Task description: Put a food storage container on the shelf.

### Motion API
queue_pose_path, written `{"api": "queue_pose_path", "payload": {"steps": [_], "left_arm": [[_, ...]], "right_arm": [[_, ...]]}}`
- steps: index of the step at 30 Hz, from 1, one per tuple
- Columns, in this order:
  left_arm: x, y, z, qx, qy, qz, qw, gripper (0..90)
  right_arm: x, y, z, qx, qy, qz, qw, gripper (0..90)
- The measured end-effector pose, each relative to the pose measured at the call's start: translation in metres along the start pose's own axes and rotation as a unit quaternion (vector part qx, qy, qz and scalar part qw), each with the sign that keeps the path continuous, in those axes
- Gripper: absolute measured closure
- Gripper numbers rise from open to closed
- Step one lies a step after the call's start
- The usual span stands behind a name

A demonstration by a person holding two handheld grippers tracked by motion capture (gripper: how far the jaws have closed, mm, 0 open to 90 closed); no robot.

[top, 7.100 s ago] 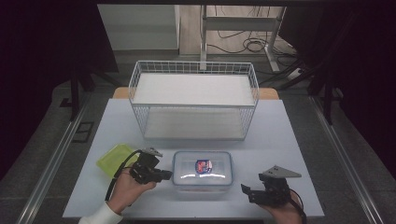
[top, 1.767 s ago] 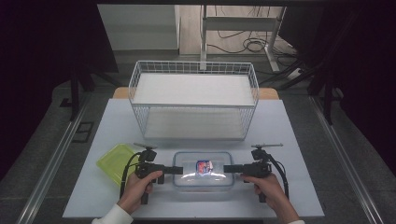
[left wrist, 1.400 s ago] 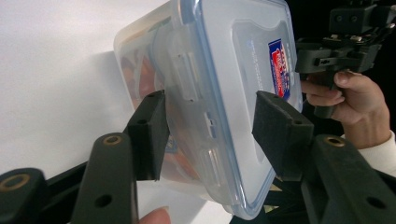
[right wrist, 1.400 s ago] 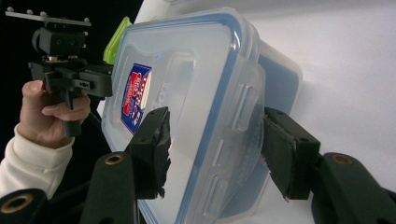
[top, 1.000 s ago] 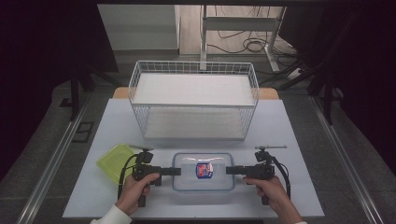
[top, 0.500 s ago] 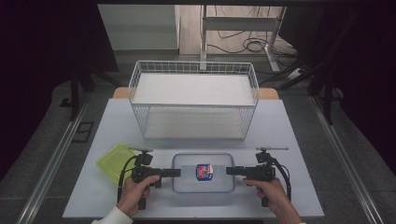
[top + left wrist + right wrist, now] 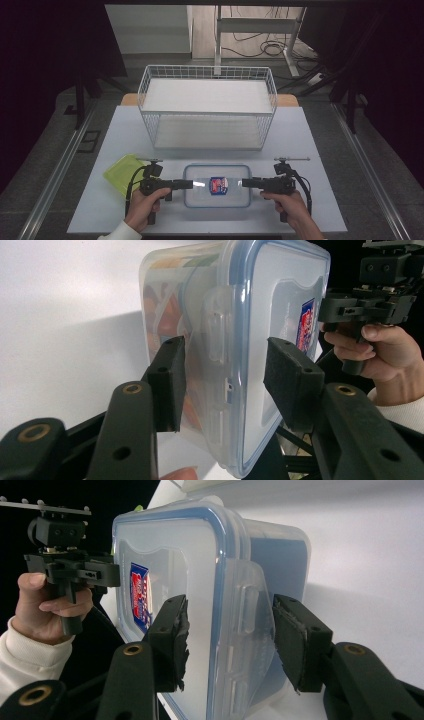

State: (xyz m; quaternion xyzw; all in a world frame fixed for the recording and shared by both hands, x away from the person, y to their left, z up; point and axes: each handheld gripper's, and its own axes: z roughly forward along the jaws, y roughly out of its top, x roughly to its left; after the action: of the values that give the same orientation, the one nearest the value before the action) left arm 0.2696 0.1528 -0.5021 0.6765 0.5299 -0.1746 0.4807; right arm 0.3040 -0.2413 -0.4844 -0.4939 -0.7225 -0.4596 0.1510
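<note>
We held the left gripper (image 7: pixel 186 184) and right gripper (image 7: pixel 246 183) half-open around the end latches of the food box (image 7: pixel 217 205), whose red-blue label (image 7: pixel 218 185) was unreadable; colourful food showed inside. Beyond stood a wire basket (image 7: pixel 207 112).

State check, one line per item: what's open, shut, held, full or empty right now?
container, lid on, food inside, flat on the table; whether the end latches are clipped is unclear
left tool, open, jaws straddling the container's left end latch
right tool, open, jaws straddling its right end latch
wire basket, upright, nothing seen inside
yellow-green piece, lying flat, untouched
</note>
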Motion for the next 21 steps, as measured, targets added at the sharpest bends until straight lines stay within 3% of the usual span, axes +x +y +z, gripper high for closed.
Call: {"api": "queue_pose_path", "payload": {"steps": [17, 21], "left_arm": [[-0.011, 0.004, -0.010, -0.019, -0.003, 0.016, 0.9997, 52.5], [-0.018, 0.008, -0.020, -0.030, 0.001, 0.027, 0.9992, 52.6]], "right_arm": [[0.012, 0.005, -0.010, -0.021, 0.009, -0.019, 0.9996, 51.2], [0.019, 0.008, -0.011, -0.025, 0.012, -0.030, 0.9992, 51.1]]}}
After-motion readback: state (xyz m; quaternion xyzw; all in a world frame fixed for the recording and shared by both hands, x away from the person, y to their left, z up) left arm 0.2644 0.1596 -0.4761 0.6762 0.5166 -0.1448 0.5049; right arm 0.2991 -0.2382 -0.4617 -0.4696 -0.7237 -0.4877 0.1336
